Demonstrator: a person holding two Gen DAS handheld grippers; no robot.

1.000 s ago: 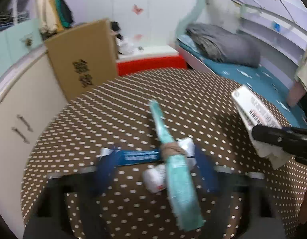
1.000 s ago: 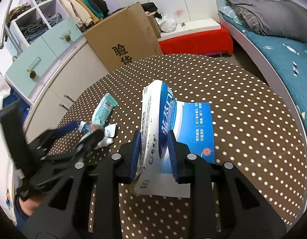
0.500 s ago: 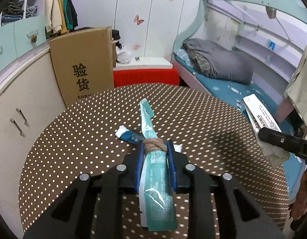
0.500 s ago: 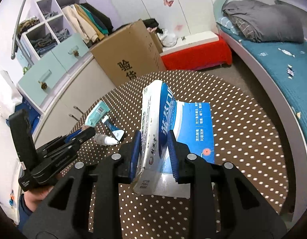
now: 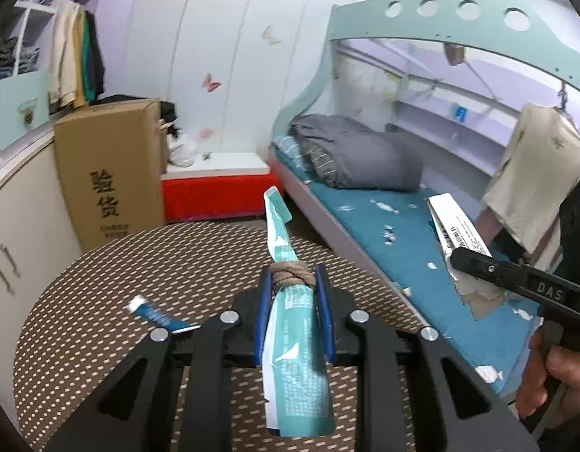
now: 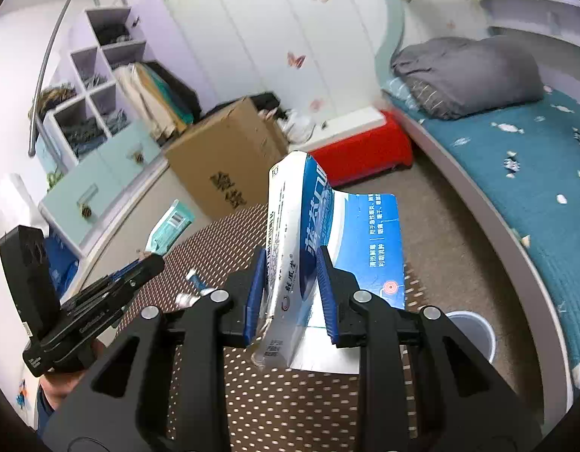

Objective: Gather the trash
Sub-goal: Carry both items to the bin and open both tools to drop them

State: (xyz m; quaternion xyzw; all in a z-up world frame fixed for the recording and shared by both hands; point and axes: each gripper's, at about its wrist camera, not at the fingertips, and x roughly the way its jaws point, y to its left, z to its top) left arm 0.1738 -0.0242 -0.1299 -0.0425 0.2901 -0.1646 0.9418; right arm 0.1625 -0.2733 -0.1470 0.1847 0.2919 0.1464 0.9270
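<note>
My left gripper is shut on a long teal wrapper tied round with brown string, lifted above the brown dotted table. The same teal wrapper sticks out of the left gripper in the right wrist view. My right gripper is shut on a flattened blue and white medicine box, held off the table. That box shows at the right of the left wrist view. A small blue tube lies on the table; the tube shows again beside the right gripper's left finger.
A cardboard box and a red chest stand beyond the table. A bunk bed with a teal mattress and grey bedding runs along the right. A white round bin stands on the floor by the table. Cabinets line the left.
The left gripper closed on the teal wrapper and lifted it off the table, leaving the blue tube behind. The right gripper rose with the box. Both views tilted up toward the room.
</note>
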